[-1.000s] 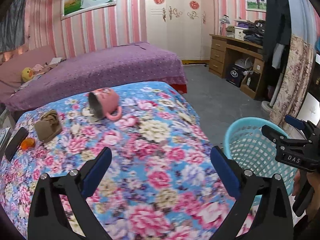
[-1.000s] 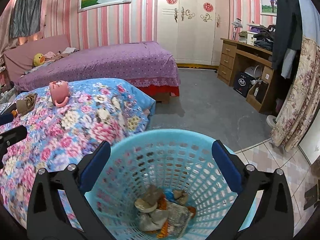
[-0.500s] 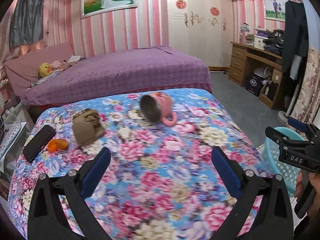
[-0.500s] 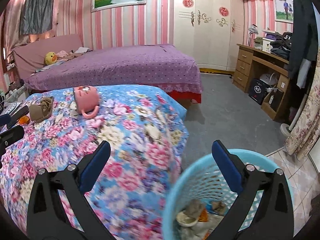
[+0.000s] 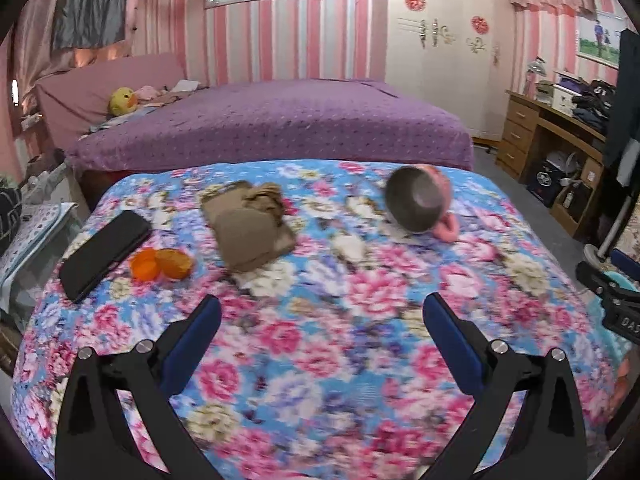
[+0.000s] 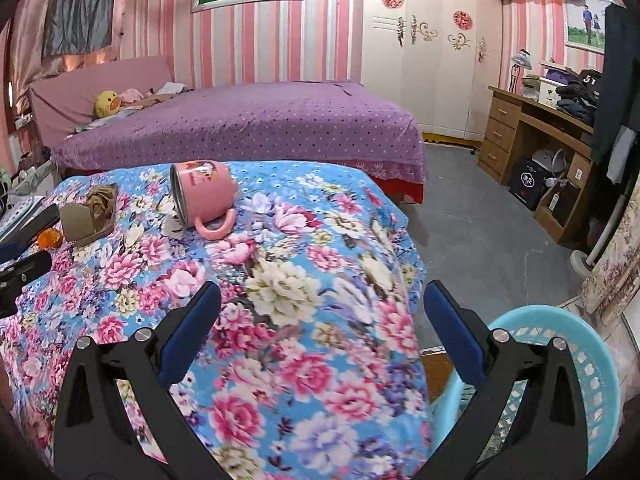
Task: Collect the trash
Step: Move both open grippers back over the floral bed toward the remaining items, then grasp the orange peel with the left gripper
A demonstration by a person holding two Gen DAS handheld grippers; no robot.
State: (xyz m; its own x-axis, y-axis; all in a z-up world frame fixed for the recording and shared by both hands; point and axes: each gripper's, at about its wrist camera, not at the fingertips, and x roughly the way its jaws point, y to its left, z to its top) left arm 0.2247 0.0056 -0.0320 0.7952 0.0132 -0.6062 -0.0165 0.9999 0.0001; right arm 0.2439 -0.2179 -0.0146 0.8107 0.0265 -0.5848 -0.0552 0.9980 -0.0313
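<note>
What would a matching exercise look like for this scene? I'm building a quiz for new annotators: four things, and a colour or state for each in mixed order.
Things:
1. mug
2. basket
3. phone
4. left claw

States:
A. light blue, on the floor beside the floral bed
B. open, holding nothing
C. pink, lying on its side
D. black, flat near the bed's edge

Pairs: 1-C, 2-A, 3-D, 4-B

The bedspread [image 5: 320,360] is blue with pink and white flowers. The mug [image 6: 204,192] is pink, the basket [image 6: 580,360] pale turquoise. The walls [image 6: 260,40] carry pink-and-white stripes.
</note>
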